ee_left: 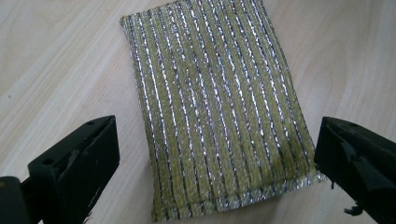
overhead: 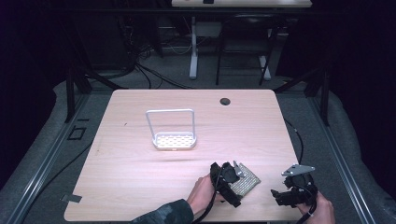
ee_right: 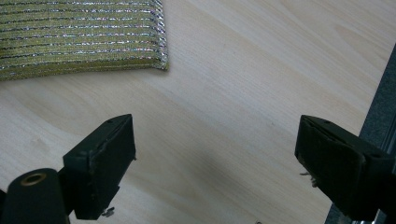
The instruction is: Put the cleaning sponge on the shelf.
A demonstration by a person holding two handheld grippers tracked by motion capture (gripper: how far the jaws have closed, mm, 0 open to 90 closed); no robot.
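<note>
A yellow-green scouring sponge (overhead: 247, 183) with silver stripes lies flat near the table's front edge. In the left gripper view the sponge (ee_left: 215, 102) stretches away from me, its near end between the two black jaws. My left gripper (ee_left: 217, 161) is open, one jaw on each side of the sponge and neither touching it. In the high view the left gripper (overhead: 232, 182) sits right against the sponge's left side. My right gripper (overhead: 282, 195) hovers open over bare wood to the sponge's right. In the right gripper view the gripper (ee_right: 217, 163) holds nothing, and the sponge's corner (ee_right: 79, 37) lies at the upper left.
A white wire-handled rack (overhead: 173, 135) with a perforated base stands near the table's middle. A dark cable hole (overhead: 225, 101) sits at the back. The table's right edge (ee_right: 383, 107) runs close beside the right jaw. Desk legs and cables lie beyond the table.
</note>
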